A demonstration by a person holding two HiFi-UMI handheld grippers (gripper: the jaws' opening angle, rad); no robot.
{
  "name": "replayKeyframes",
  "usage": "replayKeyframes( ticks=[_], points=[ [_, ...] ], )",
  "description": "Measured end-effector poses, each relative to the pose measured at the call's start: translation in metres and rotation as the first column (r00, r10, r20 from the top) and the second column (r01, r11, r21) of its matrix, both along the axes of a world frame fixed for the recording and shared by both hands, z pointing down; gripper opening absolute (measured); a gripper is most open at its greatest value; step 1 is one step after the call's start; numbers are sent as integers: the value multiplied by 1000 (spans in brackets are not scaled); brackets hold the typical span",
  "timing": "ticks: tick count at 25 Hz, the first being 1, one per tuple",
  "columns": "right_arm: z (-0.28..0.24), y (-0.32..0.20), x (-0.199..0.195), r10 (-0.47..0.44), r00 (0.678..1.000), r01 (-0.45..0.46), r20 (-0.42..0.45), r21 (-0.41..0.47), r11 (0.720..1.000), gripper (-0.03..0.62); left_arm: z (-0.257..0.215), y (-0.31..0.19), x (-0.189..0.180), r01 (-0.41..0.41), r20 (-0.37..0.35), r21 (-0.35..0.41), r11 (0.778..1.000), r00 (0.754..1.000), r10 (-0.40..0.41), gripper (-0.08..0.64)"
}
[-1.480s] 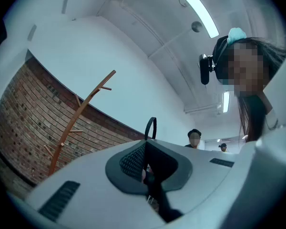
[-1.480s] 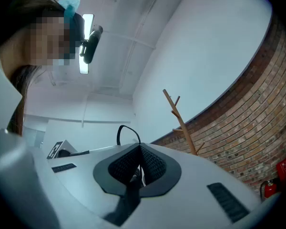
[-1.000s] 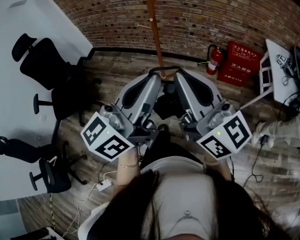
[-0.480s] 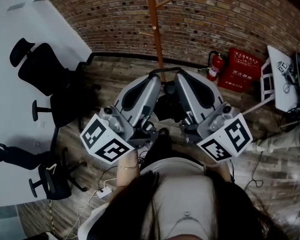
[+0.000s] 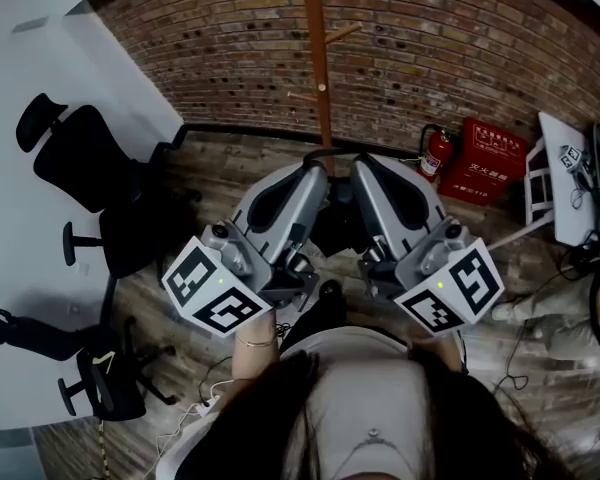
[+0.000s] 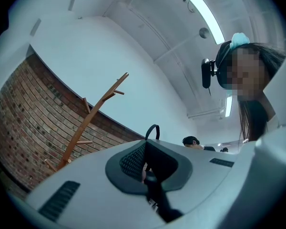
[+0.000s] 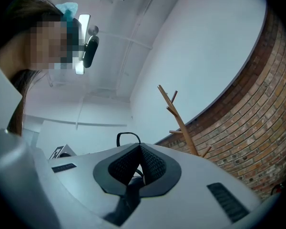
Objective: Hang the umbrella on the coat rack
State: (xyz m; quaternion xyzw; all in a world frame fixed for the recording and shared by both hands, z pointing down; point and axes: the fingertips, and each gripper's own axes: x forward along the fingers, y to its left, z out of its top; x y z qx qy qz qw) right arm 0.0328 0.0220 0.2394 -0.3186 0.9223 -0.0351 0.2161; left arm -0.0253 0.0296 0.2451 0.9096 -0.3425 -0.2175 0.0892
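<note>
A black folded umbrella (image 5: 334, 220) is held upright between both grippers in the head view, its wrist strap loop (image 5: 330, 152) sticking up at the top. My left gripper (image 5: 312, 176) and right gripper (image 5: 366, 172) are each shut on it from either side. The wooden coat rack (image 5: 318, 58) stands against the brick wall just beyond the loop, with pegs branching right and left. In the left gripper view the jaws (image 6: 145, 173) pinch the umbrella (image 6: 158, 197), with the rack (image 6: 93, 111) to the left. In the right gripper view the jaws (image 7: 136, 168) pinch the umbrella (image 7: 127, 197), and the rack (image 7: 181, 123) rises to the right.
Black office chairs (image 5: 90, 158) stand at the left by a white wall. A fire extinguisher (image 5: 434, 154) and a red box (image 5: 496, 154) sit at the wall's foot on the right, next to a white table (image 5: 570, 168). Cables (image 5: 205, 398) lie on the wooden floor.
Both grippers with the umbrella have come slightly closer to the coat rack, and the view has tipped up so more of the rack's pegs show.
</note>
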Motion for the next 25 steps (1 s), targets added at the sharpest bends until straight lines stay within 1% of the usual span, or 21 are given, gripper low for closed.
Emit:
replayKeyframes(
  ticks=[6,10,16,19,25],
  points=[
    [-9,-31,-15,34,999,-34,2,11,999,35,-6,-33,-18,-19,0,2,1000,1000,19,8],
    [-17,-49,-23,63,998,-63,10,26,998,35,-12,-52,-27,-40,3,16,999,999,40,8],
    [-26,-68,-38,96,995,-97,26,47,994,35,-21,-73,-42,-52,21,44,998,998,51,8],
    [-28,-77,-46,110,993,-112,30,53,992,35,-24,-83,-52,-59,18,54,997,998,58,8],
    [-33,-98,-55,147,989,-149,35,54,987,35,-27,-105,-64,-84,12,48,995,996,84,8]
  ],
)
